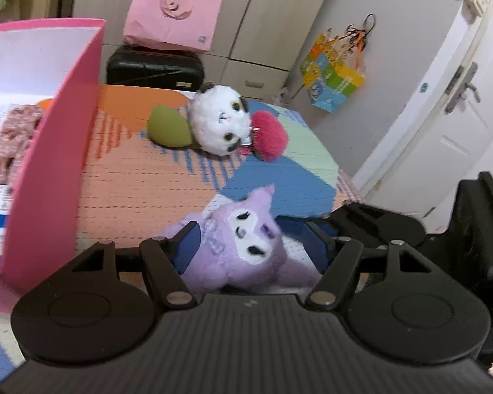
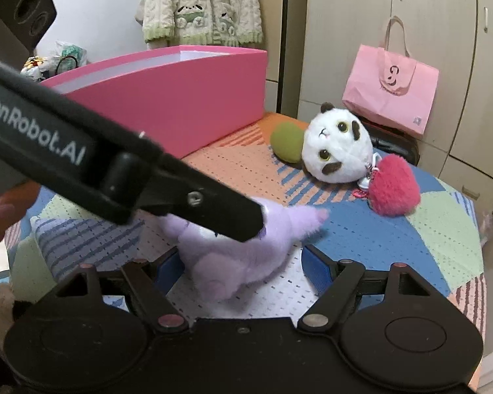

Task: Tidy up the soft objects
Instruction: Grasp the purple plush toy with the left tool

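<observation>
A purple plush (image 1: pixel 243 249) lies on the patchwork bedspread (image 1: pixel 141 180) between the blue pads of my left gripper (image 1: pixel 253 246), which press its sides. In the right wrist view the left gripper's finger (image 2: pixel 213 207) crosses over the purple plush (image 2: pixel 239 259). My right gripper (image 2: pixel 243 269) straddles the same plush with its jaws opening; the right pad (image 2: pixel 315 269) stands clear of it. Farther back lie a white panda plush (image 1: pixel 218 121) (image 2: pixel 338 144), a green soft piece (image 1: pixel 167 126) and a pink fluffy ball (image 1: pixel 269 136).
A tall pink box (image 1: pixel 59 151) (image 2: pixel 180 98) stands on the bed at the left, with a pinkish knitted thing (image 1: pixel 13 134) inside. Behind the bed are a black suitcase (image 1: pixel 154 67) and a pink bag (image 1: pixel 174 13). A white door (image 1: pixel 443 115) is to the right.
</observation>
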`<state>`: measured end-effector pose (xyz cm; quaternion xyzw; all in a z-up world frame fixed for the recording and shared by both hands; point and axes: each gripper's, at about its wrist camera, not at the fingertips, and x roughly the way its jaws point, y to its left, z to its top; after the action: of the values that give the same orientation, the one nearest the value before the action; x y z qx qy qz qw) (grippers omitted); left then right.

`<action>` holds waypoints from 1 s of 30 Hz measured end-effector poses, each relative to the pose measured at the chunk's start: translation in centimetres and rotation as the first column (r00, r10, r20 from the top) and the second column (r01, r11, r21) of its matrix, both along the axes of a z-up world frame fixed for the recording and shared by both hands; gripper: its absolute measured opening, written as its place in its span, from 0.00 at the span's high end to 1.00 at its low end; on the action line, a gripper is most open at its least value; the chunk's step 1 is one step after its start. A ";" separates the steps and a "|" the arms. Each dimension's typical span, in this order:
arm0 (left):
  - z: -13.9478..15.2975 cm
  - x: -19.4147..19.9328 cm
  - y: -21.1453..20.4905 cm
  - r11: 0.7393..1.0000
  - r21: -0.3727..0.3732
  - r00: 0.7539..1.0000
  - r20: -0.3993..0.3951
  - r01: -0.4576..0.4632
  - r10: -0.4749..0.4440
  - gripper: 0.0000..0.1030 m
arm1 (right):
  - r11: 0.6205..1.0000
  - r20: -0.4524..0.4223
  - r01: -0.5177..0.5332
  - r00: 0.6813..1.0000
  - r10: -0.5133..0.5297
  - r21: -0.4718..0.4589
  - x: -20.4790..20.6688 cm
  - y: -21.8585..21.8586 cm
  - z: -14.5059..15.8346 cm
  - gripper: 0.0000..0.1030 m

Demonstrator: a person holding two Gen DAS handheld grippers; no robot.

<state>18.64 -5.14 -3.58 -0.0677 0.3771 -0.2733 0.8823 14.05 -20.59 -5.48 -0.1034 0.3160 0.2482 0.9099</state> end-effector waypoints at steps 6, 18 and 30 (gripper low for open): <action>0.3 -0.7 0.2 0.994 0.087 0.998 0.041 -0.060 0.056 0.28 | 0.999 -0.002 -0.028 1.000 0.028 0.039 0.1 0.2 0.0 0.17; -1.4 -1.6 -1.4 0.989 0.144 0.997 0.067 -0.039 0.029 0.37 | 0.992 0.026 0.073 0.997 -0.076 0.104 -1.1 0.4 -1.3 0.20; -2.3 -3.0 -0.5 0.996 0.079 0.992 0.118 -0.051 0.041 0.38 | 0.961 0.143 0.237 0.956 -0.257 0.142 -4.0 2.2 -2.9 0.20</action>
<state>15.67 -5.68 -5.90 -0.0243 0.3343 -0.2407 0.9109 10.04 -18.43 -8.34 -0.0260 0.2364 0.1422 0.9608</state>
